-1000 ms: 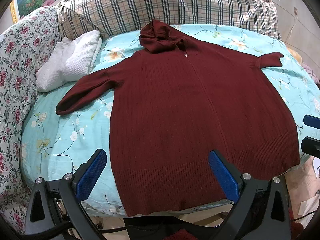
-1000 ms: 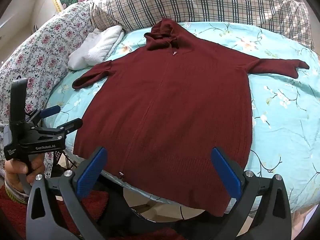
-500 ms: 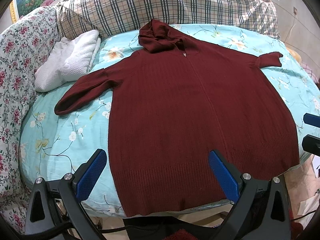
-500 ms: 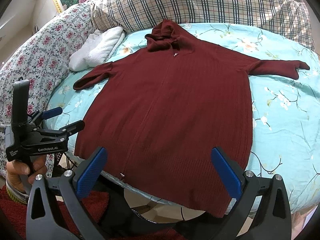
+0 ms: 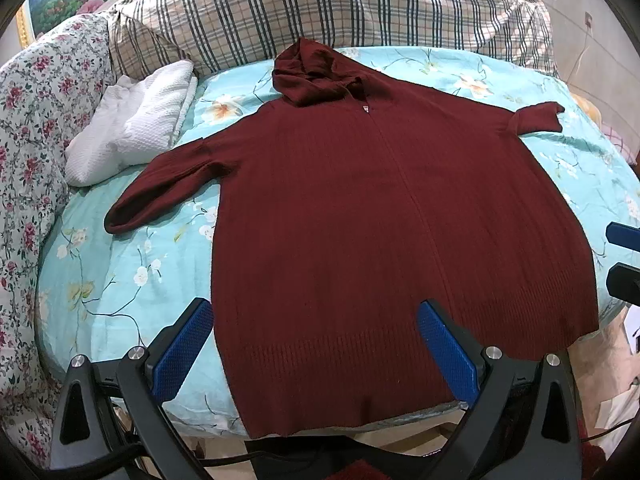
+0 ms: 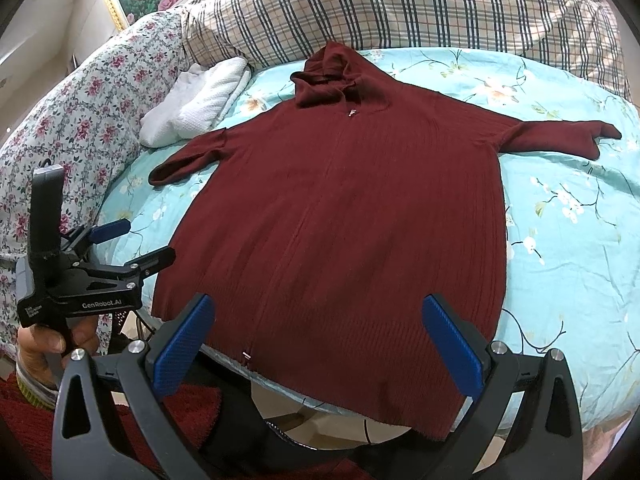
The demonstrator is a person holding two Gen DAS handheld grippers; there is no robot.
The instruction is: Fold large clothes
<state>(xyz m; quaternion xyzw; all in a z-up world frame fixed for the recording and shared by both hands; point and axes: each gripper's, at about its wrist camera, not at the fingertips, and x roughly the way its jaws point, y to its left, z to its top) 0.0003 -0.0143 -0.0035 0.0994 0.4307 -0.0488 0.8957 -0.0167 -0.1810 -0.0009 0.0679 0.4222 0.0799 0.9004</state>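
Note:
A large dark red hooded knit garment (image 5: 380, 216) lies flat, front up, on a bed with a light blue flowered sheet (image 5: 120, 280); it also shows in the right wrist view (image 6: 352, 220). Its hood (image 5: 312, 76) points to the far side and both sleeves are spread out. My left gripper (image 5: 316, 348) is open and empty, held above the hem near the bed's front edge. My right gripper (image 6: 320, 344) is open and empty above the hem. The left gripper also shows in the right wrist view (image 6: 132, 242), open, off the garment's left hem corner.
A folded white towel (image 5: 132, 136) lies at the far left of the bed. Plaid pillows (image 5: 320, 8) line the far side and a flowered quilt (image 5: 28, 128) lies along the left. A red rug (image 6: 168, 432) covers the floor below the bed's front edge.
Both grippers have shifted slightly, so the garment sits a little differently in view. The garment has not moved and both grippers stay open.

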